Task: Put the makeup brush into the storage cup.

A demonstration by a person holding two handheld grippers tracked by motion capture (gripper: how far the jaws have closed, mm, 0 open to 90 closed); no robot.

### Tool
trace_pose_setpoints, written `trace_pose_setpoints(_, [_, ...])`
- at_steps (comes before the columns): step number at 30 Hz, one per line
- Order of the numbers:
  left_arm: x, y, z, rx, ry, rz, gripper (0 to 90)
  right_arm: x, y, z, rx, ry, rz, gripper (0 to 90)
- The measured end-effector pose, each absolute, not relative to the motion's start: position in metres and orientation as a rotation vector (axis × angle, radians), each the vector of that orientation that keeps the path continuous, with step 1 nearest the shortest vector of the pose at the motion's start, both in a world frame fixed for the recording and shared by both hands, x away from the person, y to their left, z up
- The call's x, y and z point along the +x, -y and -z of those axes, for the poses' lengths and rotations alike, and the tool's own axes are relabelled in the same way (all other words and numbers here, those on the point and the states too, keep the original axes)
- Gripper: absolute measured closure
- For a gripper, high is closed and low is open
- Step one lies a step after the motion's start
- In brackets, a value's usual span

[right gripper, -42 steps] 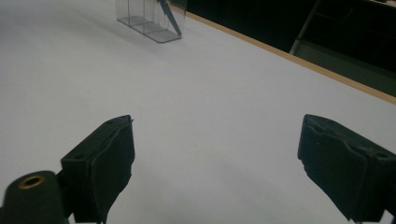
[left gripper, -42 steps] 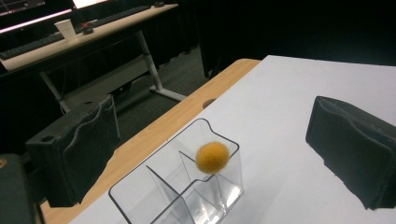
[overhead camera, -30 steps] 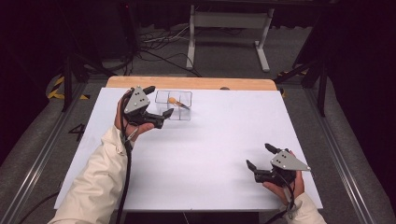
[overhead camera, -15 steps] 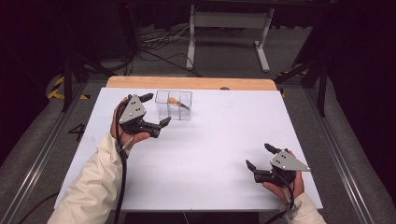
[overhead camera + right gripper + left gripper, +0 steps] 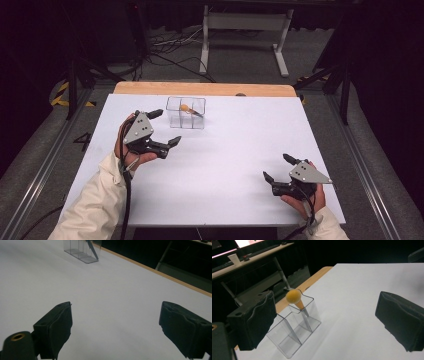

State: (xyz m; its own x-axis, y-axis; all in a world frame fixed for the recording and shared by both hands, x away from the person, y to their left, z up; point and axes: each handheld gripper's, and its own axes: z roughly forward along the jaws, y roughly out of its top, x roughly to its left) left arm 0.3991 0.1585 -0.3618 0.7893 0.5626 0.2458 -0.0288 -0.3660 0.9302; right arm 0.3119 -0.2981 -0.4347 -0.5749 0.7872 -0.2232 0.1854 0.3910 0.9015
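Two grippers in your hands, both with jaws spread wide and nothing between them. Your left gripper (image 5: 166, 127) hovers just beside the clear divided box (image 5: 186, 113), on its near left side, not touching it. That box sits toward the far edge of the white table (image 5: 240, 150); a yellow-headed tool (image 5: 293, 296) leans in its far compartment, head above the rim. Your right gripper (image 5: 278, 168) rests low near the table's front right, well apart from the box.

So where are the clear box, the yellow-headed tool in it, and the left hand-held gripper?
Clear box (image 5: 294, 340), left gripper view, front wall.
Yellow-headed tool (image 5: 293, 296), left gripper view, round head.
Left hand-held gripper (image 5: 168, 128), high view, between fingertips.
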Motion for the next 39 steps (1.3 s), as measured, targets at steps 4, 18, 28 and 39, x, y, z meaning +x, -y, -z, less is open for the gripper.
trace_pose_setpoints(4, [0.392,-0.163,0.364,1.857,-0.413,-0.640,4.2,0.311,0.298,0.434,0.830,-1.993,-1.177,12.1])
trace_pose_setpoints(18, [0.374,-0.177,0.383,1.875,-0.429,-0.666,4.6,0.311,0.297,0.434,0.830,-1.996,-1.175,12.2])
trace_pose_setpoints(28, [0.367,-0.189,0.395,1.860,-0.438,-0.650,2.6,0.311,0.297,0.434,0.825,-1.999,-1.178,12.2])
trace_pose_setpoints(39, [0.354,-0.203,0.409,1.881,-0.466,-0.662,2.1,0.310,0.295,0.434,0.821,-1.998,-1.182,12.3])
